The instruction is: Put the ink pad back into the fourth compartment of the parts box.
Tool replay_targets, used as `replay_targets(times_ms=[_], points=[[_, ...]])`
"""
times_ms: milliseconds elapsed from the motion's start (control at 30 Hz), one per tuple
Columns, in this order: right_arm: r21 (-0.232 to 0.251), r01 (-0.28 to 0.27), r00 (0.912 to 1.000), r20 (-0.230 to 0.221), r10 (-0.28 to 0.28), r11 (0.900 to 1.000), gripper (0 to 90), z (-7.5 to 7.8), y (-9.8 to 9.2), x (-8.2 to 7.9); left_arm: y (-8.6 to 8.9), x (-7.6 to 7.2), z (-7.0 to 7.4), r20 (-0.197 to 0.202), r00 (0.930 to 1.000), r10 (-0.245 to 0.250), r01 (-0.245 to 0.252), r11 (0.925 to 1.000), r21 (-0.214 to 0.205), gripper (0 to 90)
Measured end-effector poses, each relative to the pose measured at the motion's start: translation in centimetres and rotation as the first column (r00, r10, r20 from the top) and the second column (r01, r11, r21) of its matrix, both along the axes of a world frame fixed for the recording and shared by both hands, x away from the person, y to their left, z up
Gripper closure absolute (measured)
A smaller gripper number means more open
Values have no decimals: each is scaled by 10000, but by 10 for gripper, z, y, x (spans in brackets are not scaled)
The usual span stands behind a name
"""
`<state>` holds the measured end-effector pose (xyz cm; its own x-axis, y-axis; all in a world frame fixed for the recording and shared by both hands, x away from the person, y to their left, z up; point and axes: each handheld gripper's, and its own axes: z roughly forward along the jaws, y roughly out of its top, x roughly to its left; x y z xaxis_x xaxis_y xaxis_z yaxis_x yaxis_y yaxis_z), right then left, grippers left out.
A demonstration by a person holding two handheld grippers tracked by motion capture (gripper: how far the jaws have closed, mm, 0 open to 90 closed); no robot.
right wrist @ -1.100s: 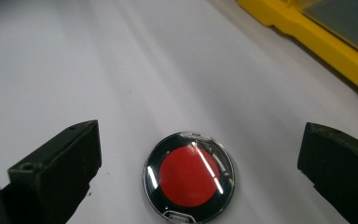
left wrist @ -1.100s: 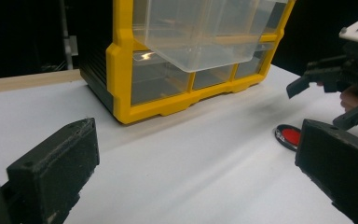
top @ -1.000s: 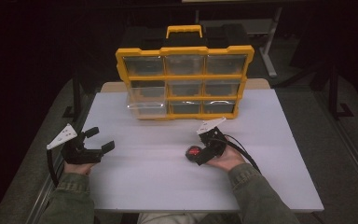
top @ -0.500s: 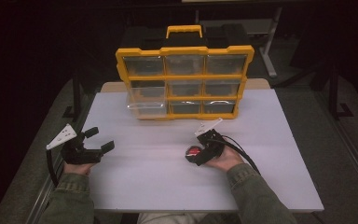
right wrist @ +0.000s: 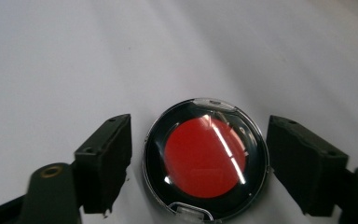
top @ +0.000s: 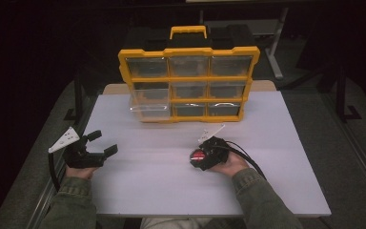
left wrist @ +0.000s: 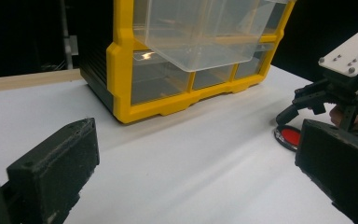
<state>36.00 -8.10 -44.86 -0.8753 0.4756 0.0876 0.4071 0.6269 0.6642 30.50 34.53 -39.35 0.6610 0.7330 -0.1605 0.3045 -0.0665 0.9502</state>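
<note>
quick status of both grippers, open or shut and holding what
Left gripper: open, nothing between its jaws.
Right gripper: jaws have just been closing around the round red compact; small gaps remain, not gripped yet.

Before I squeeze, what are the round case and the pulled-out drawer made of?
Round case: likely hard plastic, glossy black rim under a clear lid, judging by sharp glare streaks over the red centre. Drawer: clear, slightly frosted plastic; the organiser's yellow frame shows through it.

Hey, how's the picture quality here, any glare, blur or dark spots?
High view: dim, dark surroundings, only the white table is lit. Right gripper view: bright streaks of glare across the round red compact. Left gripper view: near jaws soft, yellow organizer fairly sharp.
</note>
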Motion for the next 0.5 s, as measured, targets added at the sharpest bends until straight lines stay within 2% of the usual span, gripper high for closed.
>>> replay_targets(times_ms=[100, 367, 500], points=[[-120, 76, 9998, 181, -74, 9999, 285, 0, 0, -1, 0, 0, 0, -17, 10000, -10, 10, 10000, -33, 0], [-146, 29, 9999, 151, -27, 9999, 291, 0, 0, -1, 0, 0, 0, -16, 10000, -17, 17, 10000, -13, 0], [125, 98, 10000, 6, -98, 9999, 291, 3, -1, 0, 0, 0, 0, -16, 10000, -5, 5, 10000, -7, 0]])
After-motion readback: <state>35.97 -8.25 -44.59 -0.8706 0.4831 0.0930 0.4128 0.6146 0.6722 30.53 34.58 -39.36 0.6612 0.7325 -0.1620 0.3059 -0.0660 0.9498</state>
